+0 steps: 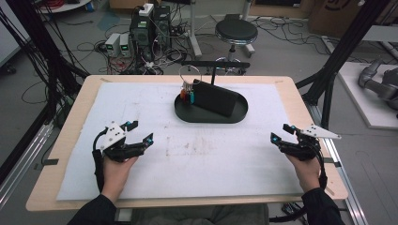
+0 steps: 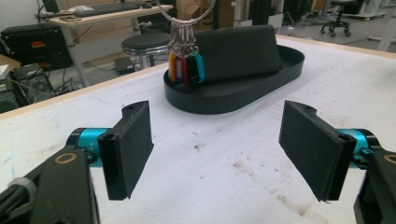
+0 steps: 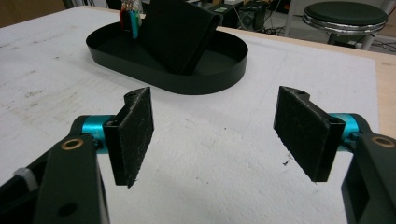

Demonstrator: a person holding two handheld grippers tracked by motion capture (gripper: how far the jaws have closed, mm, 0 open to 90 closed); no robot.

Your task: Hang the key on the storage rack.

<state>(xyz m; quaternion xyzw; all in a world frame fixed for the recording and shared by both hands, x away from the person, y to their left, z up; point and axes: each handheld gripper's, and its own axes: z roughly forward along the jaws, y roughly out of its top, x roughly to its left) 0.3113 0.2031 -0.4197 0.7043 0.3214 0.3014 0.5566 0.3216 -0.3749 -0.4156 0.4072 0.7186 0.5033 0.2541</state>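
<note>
White padding covers the table (image 1: 141, 178); your left gripper (image 1: 140, 131) and right gripper (image 1: 283, 132) rest released, well apart from the tray (image 1: 211, 117) holding the keys (image 1: 187, 95) and wallet (image 1: 217, 98). You seem between steps; next, reach toward it

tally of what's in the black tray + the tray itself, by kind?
Black oval tray: 1
Black wallet, leaning up in the tray: 1
Key ring with coloured tags: 1
Total: 3
</note>
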